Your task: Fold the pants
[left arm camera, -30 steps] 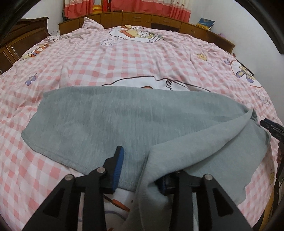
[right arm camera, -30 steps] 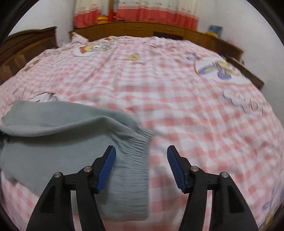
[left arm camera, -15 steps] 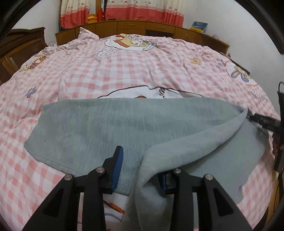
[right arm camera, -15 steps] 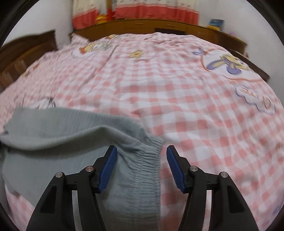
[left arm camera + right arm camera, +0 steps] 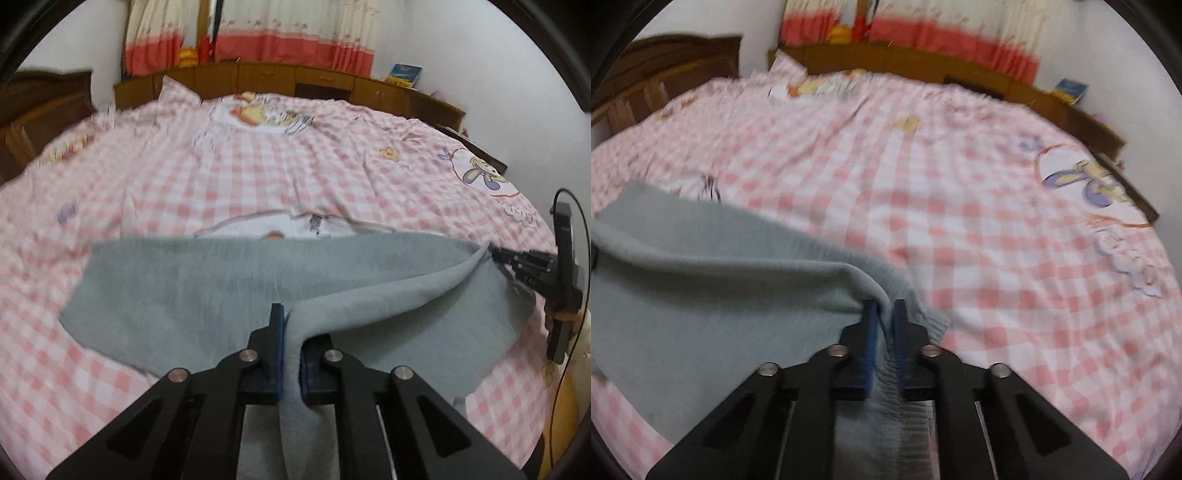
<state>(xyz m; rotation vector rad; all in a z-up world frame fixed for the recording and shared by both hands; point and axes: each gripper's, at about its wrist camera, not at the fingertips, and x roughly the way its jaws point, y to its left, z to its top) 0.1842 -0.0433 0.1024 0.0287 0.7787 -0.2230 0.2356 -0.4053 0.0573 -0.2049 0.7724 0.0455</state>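
Note:
Grey pants [image 5: 207, 288] lie spread on a pink checked bedsheet [image 5: 258, 173]. My left gripper [image 5: 291, 332] is shut on a raised fold of the grey cloth near the lower edge. In the left wrist view my right gripper [image 5: 493, 254] shows at the far right, pinching the other end of the same fold. In the right wrist view the right gripper [image 5: 884, 321] is shut on the ribbed waistband [image 5: 916, 325] of the pants [image 5: 701, 295]. A lifted ridge of cloth runs between the two grips.
The bedsheet [image 5: 979, 221] carries cartoon prints. A wooden headboard cabinet [image 5: 295, 79] runs along the far side under red and cream curtains [image 5: 258, 33]. A dark wooden piece [image 5: 40, 107] stands at the left. A book [image 5: 404, 74] rests on the cabinet.
Both grippers have closed on the pants: the left on the fold, the right on the waistband. The left gripper has risen, and the fold lifts off the sheet.

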